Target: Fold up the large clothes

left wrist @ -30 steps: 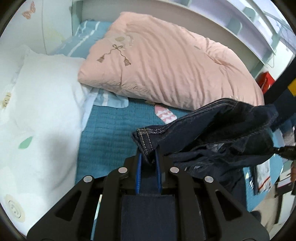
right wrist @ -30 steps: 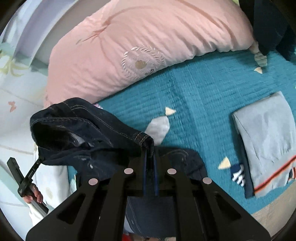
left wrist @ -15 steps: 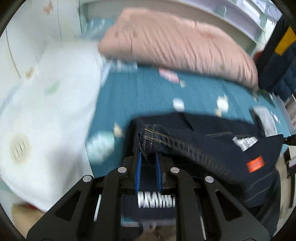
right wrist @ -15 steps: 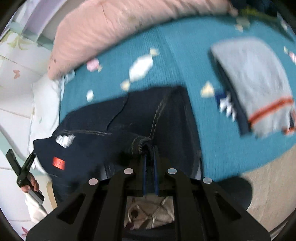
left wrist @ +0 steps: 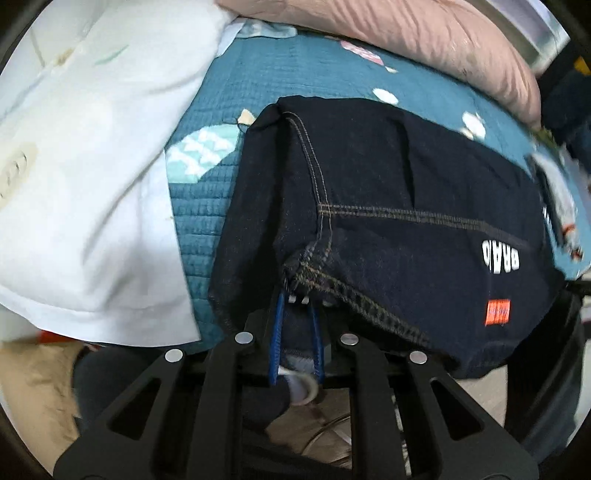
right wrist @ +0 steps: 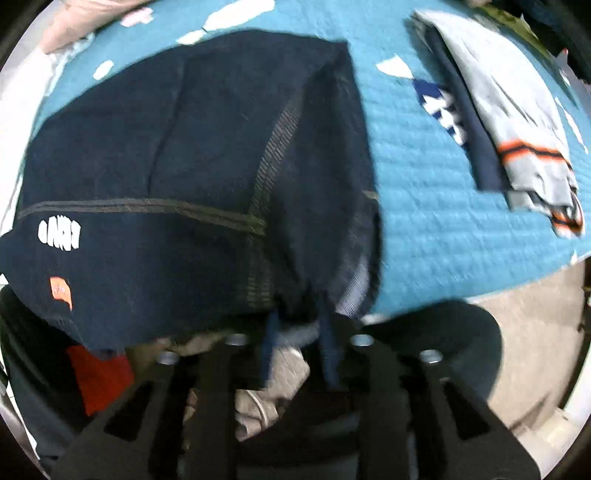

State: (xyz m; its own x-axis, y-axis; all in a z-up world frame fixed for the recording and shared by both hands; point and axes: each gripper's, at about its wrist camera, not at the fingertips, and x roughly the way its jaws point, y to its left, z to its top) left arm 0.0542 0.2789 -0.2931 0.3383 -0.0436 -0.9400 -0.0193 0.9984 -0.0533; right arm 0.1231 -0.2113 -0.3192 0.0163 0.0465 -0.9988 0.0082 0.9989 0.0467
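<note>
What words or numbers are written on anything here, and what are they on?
"BRA": white block letters, seen turned sideways on the folded dark navy denim garment; the remaining letters are cut off or unclear.
Orange rectangular patch on the same garment: print too small to read.
White letters on the garment in the right wrist view: too blurred to read.
Folded grey garment with orange stripes on the teal quilted bedspread: no readable text.

A teal quilted bed [left wrist: 207,206] is carrying dark jeans [left wrist: 406,177], a pink duvet [left wrist: 424,33], a white pillow [left wrist: 81,147] and folded grey clothing [right wrist: 517,110].
</note>
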